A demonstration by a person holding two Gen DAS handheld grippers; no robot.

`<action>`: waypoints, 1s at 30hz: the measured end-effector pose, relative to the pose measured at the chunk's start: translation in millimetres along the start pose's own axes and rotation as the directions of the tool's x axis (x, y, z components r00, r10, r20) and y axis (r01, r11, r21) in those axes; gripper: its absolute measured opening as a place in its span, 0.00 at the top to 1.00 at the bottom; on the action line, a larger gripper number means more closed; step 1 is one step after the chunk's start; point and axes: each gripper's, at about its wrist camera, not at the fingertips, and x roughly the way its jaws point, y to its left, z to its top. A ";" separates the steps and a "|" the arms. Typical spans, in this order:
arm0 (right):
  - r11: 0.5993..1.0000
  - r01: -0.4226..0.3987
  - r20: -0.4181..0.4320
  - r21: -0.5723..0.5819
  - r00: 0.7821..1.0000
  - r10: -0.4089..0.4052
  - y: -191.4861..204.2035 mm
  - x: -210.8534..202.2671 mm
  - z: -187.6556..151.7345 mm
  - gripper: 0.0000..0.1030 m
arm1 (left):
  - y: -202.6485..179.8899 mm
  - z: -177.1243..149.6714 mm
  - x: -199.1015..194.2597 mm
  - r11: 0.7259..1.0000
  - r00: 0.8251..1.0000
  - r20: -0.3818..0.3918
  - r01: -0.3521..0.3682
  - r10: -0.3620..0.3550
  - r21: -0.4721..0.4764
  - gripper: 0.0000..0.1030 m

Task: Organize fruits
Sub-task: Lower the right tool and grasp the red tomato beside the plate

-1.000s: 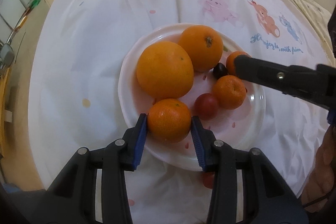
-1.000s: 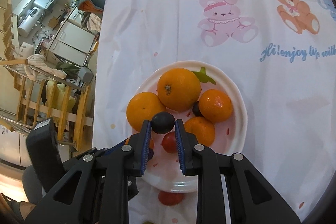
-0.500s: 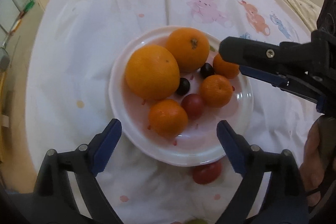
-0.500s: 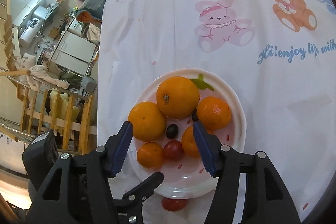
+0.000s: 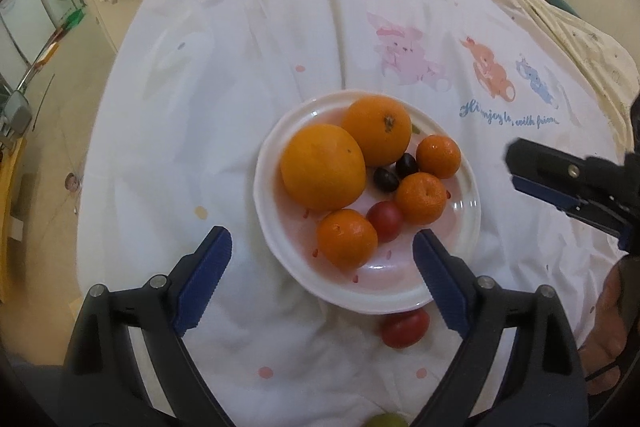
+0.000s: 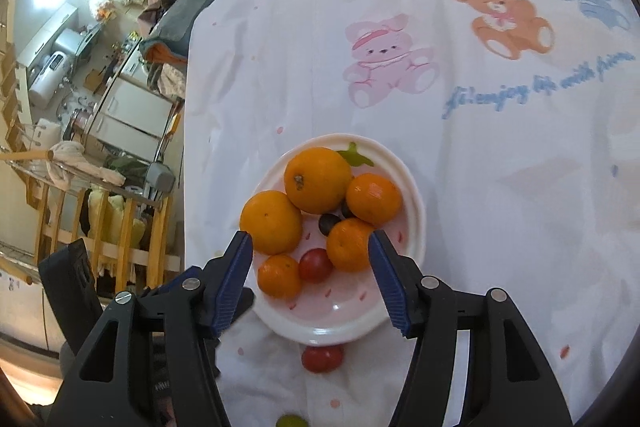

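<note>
Both grippers have let go since a second ago: the left gripper point(image 5: 322, 259) was clamped on a small orange point(image 5: 347, 239) and the right gripper point(image 6: 310, 269) on a dark grape point(image 6: 328, 224); now both pieces lie on the white plate point(image 5: 466, 211). Left fingers stand wide apart and empty, with the small orange just ahead between their tips. Right fingers are also apart, holding nothing, with a red tomato point(image 6: 315, 265) on the plate between their tips. Two big oranges, two more small oranges and a second grape fill the plate beyond. Another tomato point(image 5: 404, 327) lies on the white cloth point(image 5: 240, 75) just off the plate's near rim, beside the left gripper's right finger.
</note>
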 end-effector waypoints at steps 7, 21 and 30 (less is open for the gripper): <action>1.000 0.009 0.018 0.020 1.000 -0.009 -2.6 -19.9 -17.2 0.39 | 7.4 -3.6 -19.1 1.000 0.999 0.046 -0.006 0.006 0.009 0.12; 0.999 0.021 0.052 0.048 0.998 -0.023 -4.6 -51.9 -59.1 0.39 | 15.6 -17.2 -52.2 0.999 0.995 0.095 -0.012 0.008 0.041 0.12; 0.999 0.041 0.035 0.017 0.999 -0.042 0.2 -60.0 -85.9 0.39 | 15.0 -28.1 -86.4 0.992 0.995 0.102 -0.023 0.010 0.126 0.12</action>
